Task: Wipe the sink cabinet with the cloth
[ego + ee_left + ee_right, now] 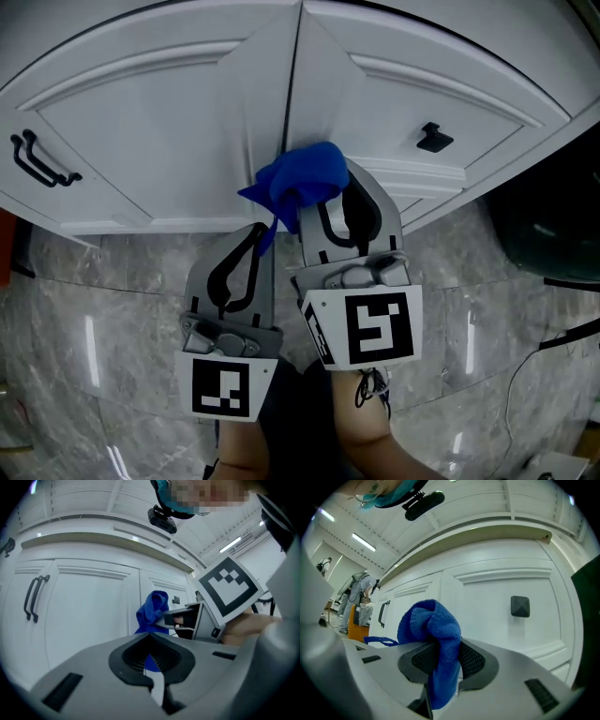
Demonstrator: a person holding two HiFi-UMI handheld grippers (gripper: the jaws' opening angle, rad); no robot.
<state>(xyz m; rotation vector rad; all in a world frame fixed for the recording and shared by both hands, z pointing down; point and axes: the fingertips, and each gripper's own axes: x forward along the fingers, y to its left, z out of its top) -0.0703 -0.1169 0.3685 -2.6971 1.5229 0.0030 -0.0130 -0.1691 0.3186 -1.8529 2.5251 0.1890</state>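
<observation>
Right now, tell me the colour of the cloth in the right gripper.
Blue. The cloth shows best in the right gripper view.

Grey left tongs (255,234) and right tongs (324,202) bear black-and-white marker cubes (370,328).

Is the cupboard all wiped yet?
Done: the right tool is clamped on the blue cloth. Now: the cloth is up by the seam between the white cabinet doors. Left: wiping; no wiped patches show, so I cannot tell how much.
</observation>
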